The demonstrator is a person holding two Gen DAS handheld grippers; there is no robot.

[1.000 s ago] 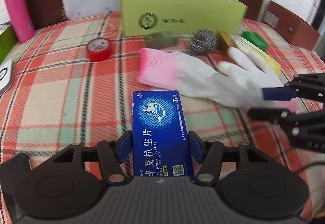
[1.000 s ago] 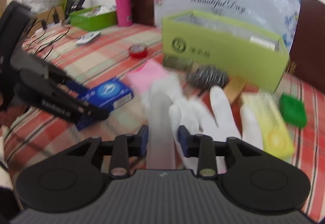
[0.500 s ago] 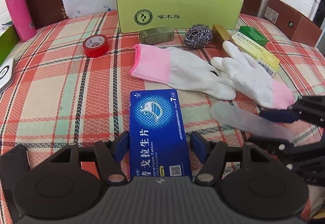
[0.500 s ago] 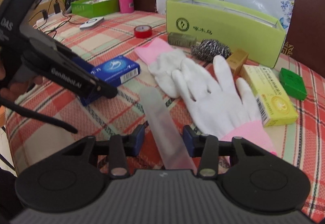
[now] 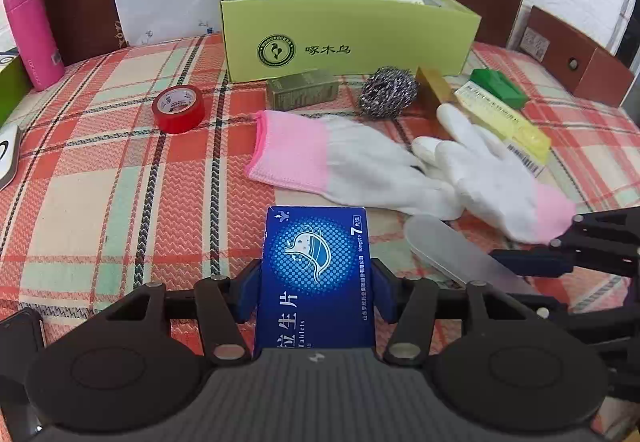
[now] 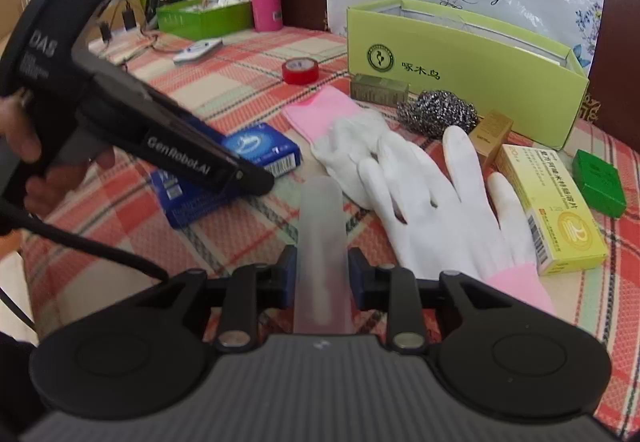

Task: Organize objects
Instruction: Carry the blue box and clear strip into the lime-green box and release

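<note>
My left gripper point(image 5: 316, 292) is shut on a blue tablet box point(image 5: 316, 274) and holds it above the plaid tablecloth; the box also shows in the right wrist view point(image 6: 260, 147). My right gripper point(image 6: 322, 278) is shut on a frosted translucent flat case point(image 6: 322, 238), seen from the left wrist view point(image 5: 448, 252) at the right. Two white gloves with pink cuffs point(image 5: 360, 161) point(image 6: 432, 209) lie in the middle. An open green box point(image 5: 344, 29) point(image 6: 460, 61) stands at the back.
A red tape roll point(image 5: 178, 109), olive box point(image 5: 302, 89), steel scourer point(image 5: 387, 91), gold box point(image 5: 434, 85), yellow box point(image 6: 554, 209) and green block point(image 6: 598, 181) lie near the green box. A pink bottle point(image 5: 32, 31) stands far left. A green tray point(image 6: 202, 15) sits beyond.
My right gripper has lifted the frosted case off the gloves and pulled it back toward the front edge. My left gripper has drawn back a little with the blue box.
</note>
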